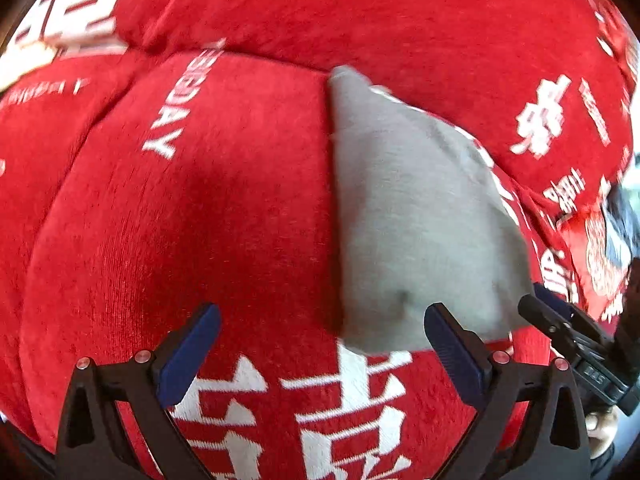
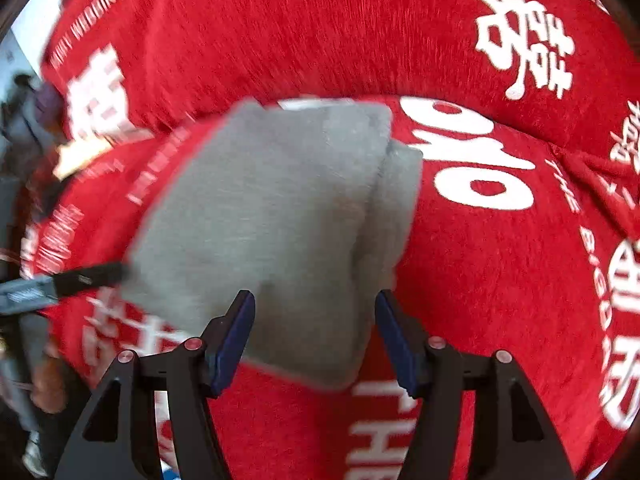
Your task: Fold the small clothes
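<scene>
A small grey garment (image 1: 408, 208) lies folded on a red cloth with white lettering (image 1: 224, 208). In the right wrist view the garment (image 2: 272, 216) shows as a thick folded stack with layered edges at its right side. My left gripper (image 1: 322, 344) is open and empty, its jaws wide apart just in front of the garment's near edge. My right gripper (image 2: 314, 332) is open, its jaws either side of the garment's near corner, not closed on it. The right gripper's fingers (image 1: 560, 320) show at the garment's right edge in the left wrist view.
The red cloth (image 2: 500, 280) covers the whole padded surface and rises in a fold behind the garment. At the far left of the right wrist view the left gripper's finger (image 2: 80, 278) touches the garment's edge, with a room and a person's legs beyond.
</scene>
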### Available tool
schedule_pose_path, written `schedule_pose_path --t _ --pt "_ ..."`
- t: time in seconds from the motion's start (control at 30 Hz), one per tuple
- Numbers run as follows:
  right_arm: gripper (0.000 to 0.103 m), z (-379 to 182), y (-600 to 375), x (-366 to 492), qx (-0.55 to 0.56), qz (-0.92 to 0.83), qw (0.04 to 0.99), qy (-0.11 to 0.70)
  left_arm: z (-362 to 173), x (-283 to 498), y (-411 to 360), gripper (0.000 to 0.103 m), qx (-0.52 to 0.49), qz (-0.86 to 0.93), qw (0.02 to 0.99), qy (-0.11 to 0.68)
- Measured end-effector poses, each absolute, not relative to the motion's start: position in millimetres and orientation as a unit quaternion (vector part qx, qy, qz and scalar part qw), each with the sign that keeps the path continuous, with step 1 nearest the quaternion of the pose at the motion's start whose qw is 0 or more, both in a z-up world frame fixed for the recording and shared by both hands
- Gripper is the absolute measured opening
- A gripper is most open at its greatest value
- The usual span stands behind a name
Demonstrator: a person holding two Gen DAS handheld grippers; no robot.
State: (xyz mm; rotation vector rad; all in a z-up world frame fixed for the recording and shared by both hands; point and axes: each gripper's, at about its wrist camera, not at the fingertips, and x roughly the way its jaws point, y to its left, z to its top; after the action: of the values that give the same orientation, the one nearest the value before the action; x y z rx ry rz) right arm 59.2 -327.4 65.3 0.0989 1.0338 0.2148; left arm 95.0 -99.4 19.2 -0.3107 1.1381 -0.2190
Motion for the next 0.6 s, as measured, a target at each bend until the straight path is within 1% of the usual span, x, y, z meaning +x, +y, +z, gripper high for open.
schedule_pose_path --t 0.17,0.23,0.3,0.37,0.47,0.6 --pt "0.066 64.4 -296.9 45.0 -0.003 0.064 0.88 0.471 26.3 91.8 -130.7 0.102 -0.076 -0.087 0.852 0.51" --pt "0.066 55.9 -290.0 46.7 -0.018 0.05 0.882 0.469 18.0 97.7 -138.5 0.102 -0.039 -0.072 0.856 0.51" --pt "0.066 42.7 -288.2 51.9 -0.018 0.037 0.873 0.485 6.2 101.3 -143.8 0.102 -0.012 -0.054 0.851 0.523" --pt "0.066 29.8 -290.7 52.8 -0.008 0.02 0.864 0.503 1.1 103.0 -141.3 0.102 -0.021 -0.057 0.847 0.528" --pt "0.066 29.2 -287.2 47.8 -0.013 0.007 0.867 0.499 0.1 99.3 -139.0 0.102 -0.032 -0.057 0.846 0.53" --pt "0.066 33.0 -280.1 44.1 -0.035 0.004 0.86 0.509 4.4 96.3 -140.9 0.102 -0.012 -0.06 0.848 0.526"
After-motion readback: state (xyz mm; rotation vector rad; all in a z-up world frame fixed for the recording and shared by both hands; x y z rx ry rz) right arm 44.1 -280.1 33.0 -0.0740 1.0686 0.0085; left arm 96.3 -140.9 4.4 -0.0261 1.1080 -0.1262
